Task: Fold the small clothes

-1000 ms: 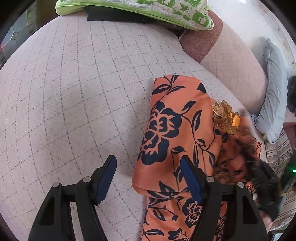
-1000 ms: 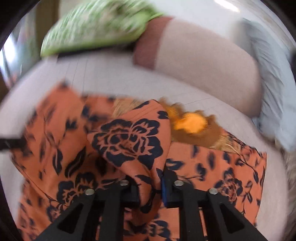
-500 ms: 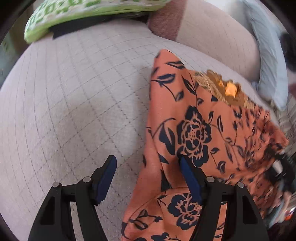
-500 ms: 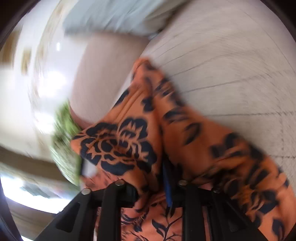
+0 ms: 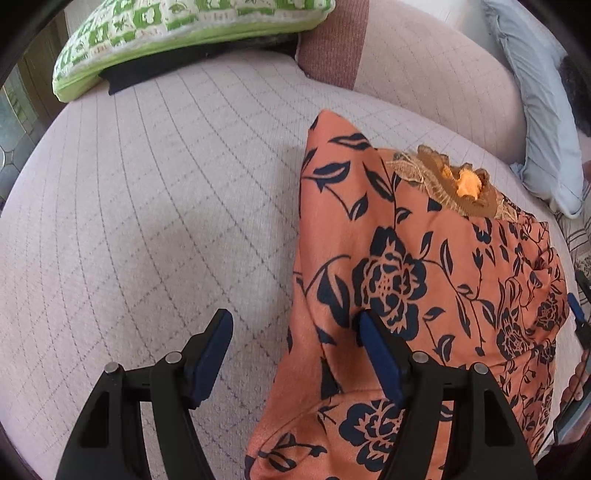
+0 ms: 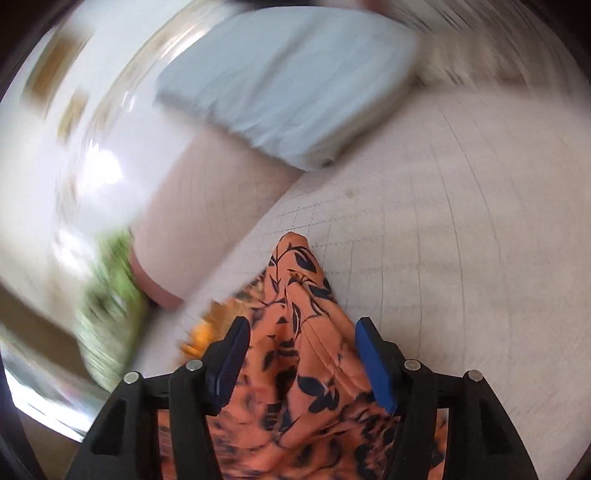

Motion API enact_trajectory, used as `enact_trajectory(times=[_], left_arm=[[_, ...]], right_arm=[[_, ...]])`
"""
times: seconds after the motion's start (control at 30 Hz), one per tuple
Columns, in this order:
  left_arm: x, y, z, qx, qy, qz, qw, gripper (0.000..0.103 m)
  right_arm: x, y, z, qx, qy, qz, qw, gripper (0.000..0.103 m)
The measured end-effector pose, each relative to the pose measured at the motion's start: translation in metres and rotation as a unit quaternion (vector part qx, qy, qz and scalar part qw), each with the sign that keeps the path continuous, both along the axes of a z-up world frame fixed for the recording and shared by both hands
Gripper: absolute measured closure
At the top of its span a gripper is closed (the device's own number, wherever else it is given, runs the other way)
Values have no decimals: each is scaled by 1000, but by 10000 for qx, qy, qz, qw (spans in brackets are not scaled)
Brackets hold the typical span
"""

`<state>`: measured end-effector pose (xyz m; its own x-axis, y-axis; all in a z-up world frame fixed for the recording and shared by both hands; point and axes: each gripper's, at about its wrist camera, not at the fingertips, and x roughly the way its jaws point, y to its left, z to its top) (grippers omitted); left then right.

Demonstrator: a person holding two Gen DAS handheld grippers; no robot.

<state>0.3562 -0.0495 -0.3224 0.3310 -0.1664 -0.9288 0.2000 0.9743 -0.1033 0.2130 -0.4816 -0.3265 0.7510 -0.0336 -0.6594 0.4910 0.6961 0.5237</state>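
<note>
Both tongs spread: left gripper point(image 5: 295, 354) straddles the orange navy-floral cotton garment's point(image 5: 424, 295) left edge; right gripper point(image 6: 299, 354), jaws opening, has its fold loose between.

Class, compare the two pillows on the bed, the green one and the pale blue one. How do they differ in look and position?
The green pillow has a white patchwork print; the blue pillow is plain. The green pillow lies flat at the far left on a dark cloth; the blue pillow leans at the far right against the padded backrest. Both sit at the far edge, clear of the orange floral garment.
</note>
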Motion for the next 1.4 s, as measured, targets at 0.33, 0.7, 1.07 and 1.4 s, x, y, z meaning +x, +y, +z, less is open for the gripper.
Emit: enact_trajectory(times=[0.33, 0.7, 1.07, 1.4], left_arm=[[2, -13, -13, 224, 50, -53, 9997, 29], [-7, -17, -10, 693, -174, -247, 9971, 29], [-20, -6, -4, 907, -366, -166, 9951, 30], [-21, 3, -2, 712, -226, -125, 9971, 29]], right_arm=[[29, 15, -11, -1369, 546, 525, 9877, 85], [5, -38, -18, 8, 858, -202, 9961, 80], [31, 42, 8, -386, -112, 1478, 9882, 80], [39, 59, -14, -356, -255, 1367, 9896, 81]])
